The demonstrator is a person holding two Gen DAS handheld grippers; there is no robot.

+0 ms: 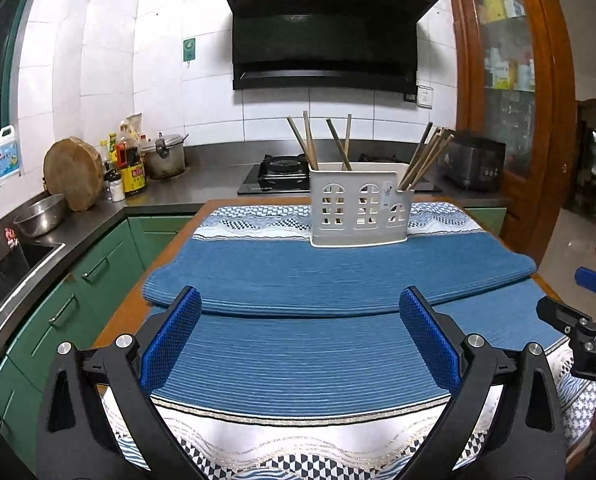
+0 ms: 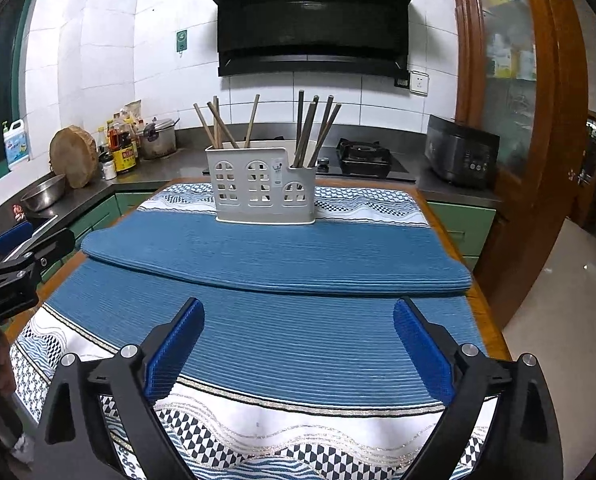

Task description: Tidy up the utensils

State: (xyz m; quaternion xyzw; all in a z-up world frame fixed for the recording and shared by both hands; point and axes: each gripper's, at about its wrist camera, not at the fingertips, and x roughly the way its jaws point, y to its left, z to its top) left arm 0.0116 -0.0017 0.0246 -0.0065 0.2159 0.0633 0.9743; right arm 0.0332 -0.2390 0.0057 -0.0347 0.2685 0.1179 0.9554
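A white utensil holder point(image 1: 359, 210) with window cut-outs stands at the far end of the blue-clothed table point(image 1: 298, 356); it also shows in the right wrist view point(image 2: 264, 188). Several wooden chopsticks point(image 1: 321, 144) stand in its tall left part and several more point(image 1: 425, 158) in its low right part; the two bunches also show in the right wrist view point(image 2: 226, 122) point(image 2: 315, 130). My left gripper point(image 1: 299, 304) is open and empty above the near cloth. My right gripper point(image 2: 298, 312) is open and empty too, well short of the holder.
A folded blue mat point(image 1: 337, 276) lies across the table's middle. Behind stand a gas stove point(image 1: 282, 172), a range hood point(image 1: 321, 28), a rice cooker point(image 2: 461, 156), bottles point(image 1: 132, 168), a chopping block point(image 1: 74, 172) and a sink with a steel bowl point(image 1: 40, 216). A wooden door frame point(image 1: 537, 120) is at right.
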